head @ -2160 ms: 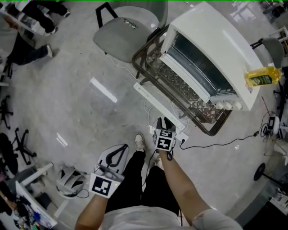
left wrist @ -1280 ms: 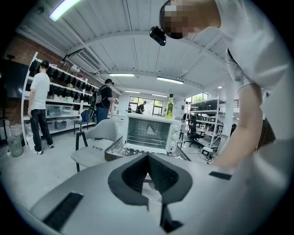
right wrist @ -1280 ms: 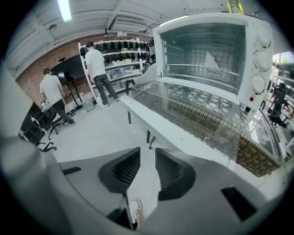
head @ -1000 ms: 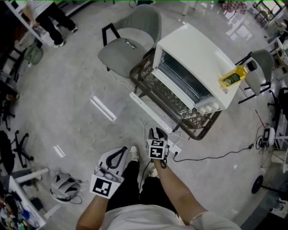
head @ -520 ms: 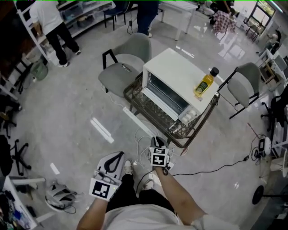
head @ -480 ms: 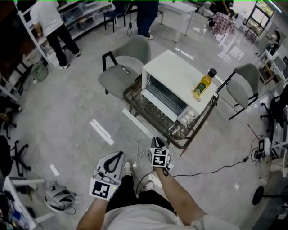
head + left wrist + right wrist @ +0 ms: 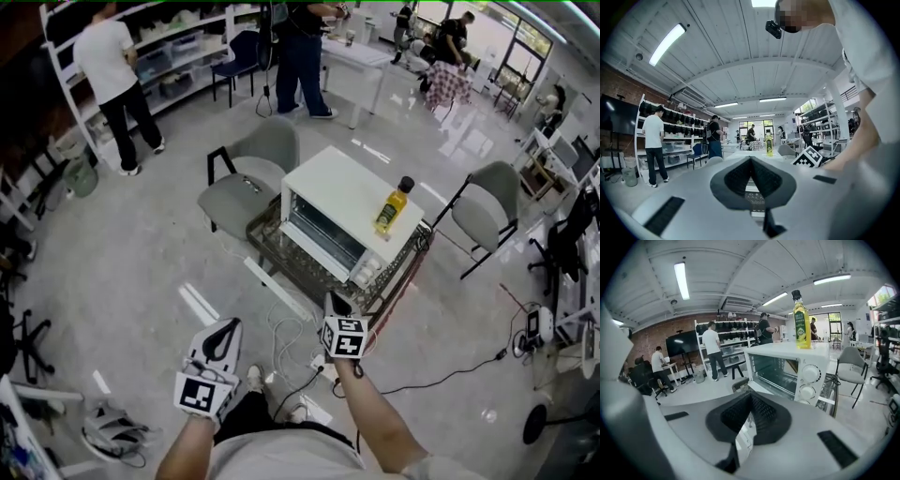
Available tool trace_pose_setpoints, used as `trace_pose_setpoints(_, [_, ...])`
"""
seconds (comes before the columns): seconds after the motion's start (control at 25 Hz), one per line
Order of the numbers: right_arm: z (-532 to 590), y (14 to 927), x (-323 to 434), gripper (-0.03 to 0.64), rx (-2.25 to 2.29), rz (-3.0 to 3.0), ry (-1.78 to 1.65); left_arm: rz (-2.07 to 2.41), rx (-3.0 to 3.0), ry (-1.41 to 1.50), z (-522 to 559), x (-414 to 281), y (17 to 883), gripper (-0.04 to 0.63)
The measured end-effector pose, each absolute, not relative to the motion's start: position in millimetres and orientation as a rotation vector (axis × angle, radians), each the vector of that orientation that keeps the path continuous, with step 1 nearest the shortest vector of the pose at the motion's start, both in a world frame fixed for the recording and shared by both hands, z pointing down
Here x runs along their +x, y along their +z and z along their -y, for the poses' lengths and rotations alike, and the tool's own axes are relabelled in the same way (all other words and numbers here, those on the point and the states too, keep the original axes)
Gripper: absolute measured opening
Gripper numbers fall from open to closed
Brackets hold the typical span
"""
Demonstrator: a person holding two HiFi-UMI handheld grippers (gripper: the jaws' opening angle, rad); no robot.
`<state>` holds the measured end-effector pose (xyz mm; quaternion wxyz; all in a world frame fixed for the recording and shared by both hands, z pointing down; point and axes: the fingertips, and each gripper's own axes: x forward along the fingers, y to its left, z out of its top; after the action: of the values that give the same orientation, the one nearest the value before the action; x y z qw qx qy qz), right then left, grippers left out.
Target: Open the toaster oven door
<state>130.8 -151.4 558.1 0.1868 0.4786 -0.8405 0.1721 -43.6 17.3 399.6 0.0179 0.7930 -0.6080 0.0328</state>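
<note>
Standing well back from the toaster oven (image 7: 337,202), both grippers are held clear of it. The oven is set on a low glass-topped surface (image 7: 314,278), with a yellow bottle (image 7: 391,206) upright on its roof. The right gripper (image 7: 331,302) is pointed toward the oven front, its jaws just closed further and clenched on nothing. The left gripper (image 7: 230,326) is carried beside it, jaws likewise pressed together and empty. Whether the door is down cannot be settled from these views, and no contact with it is being made. If it is judged shut, an approach to the door's top edge with parted jaws is called for. 2 grey chairs (image 7: 239,187) flank the surface on a polished grey floor (image 7: 141,253). Cables (image 7: 291,337) are trailed near the person's feet, and several people (image 7: 112,75) are seen at shelves (image 7: 178,47) beyond.
</note>
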Motion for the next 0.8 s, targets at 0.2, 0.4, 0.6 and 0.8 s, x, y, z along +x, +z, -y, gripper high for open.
trace_pose_setpoints(0.2, [161.1, 500.7, 115.9, 0.021, 1.354, 2.458, 0.438, 1.908, 2.471, 0.061, -6.4, -58.1, 369.1, 0.017])
trace_pose_setpoints(0.4, [174.8, 445.8, 109.4, 0.021, 1.383, 2.555, 0.385, 1.922, 2.490, 0.065, 8.1, -75.6, 354.2, 0.017])
trace_pose_setpoints(0.6, [184.6, 405.7, 111.2, 0.021, 1.432, 2.622, 0.345, 1.956, 2.507, 0.057, 24.7, -99.0, 335.4, 0.017])
trace_pose_setpoints(0.8, [180.1, 362.3, 114.5, 0.021, 1.460, 2.705, 0.286, 1.980, 2.535, 0.023, 39.4, -118.5, 319.8, 0.017])
